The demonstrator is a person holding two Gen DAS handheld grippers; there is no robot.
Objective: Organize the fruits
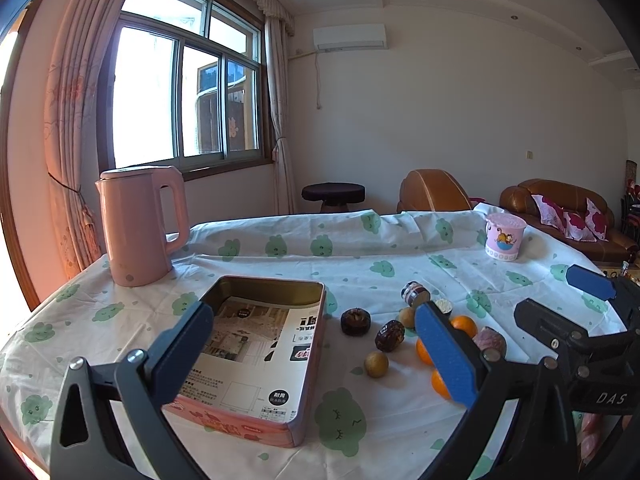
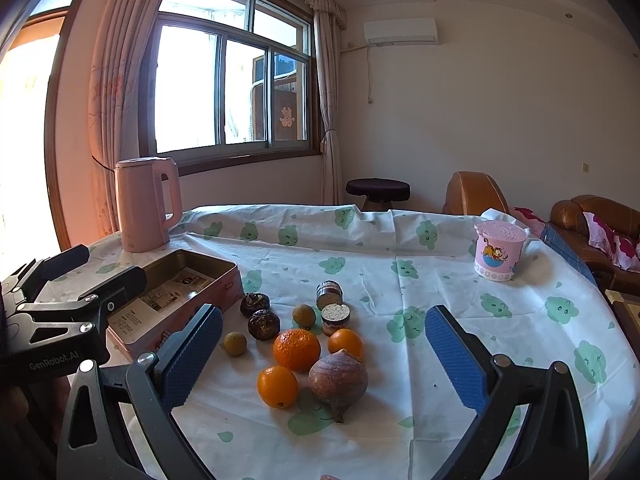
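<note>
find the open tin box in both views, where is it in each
Left wrist: the tin sits lower centre-left, behind the left gripper's near finger, in front of the pink kettle.
Right wrist: the tin is at left, mid-height, partly behind the left gripper, left of the dark fruits.
Shared landmark: the pink kettle, just beyond the tin in both views.

Left gripper [image 1: 320, 344] held level with jaws spread wide and nothing gripped, right gripper [image 2: 324, 360] likewise parted and empty, positioned just beside it on the right
</note>
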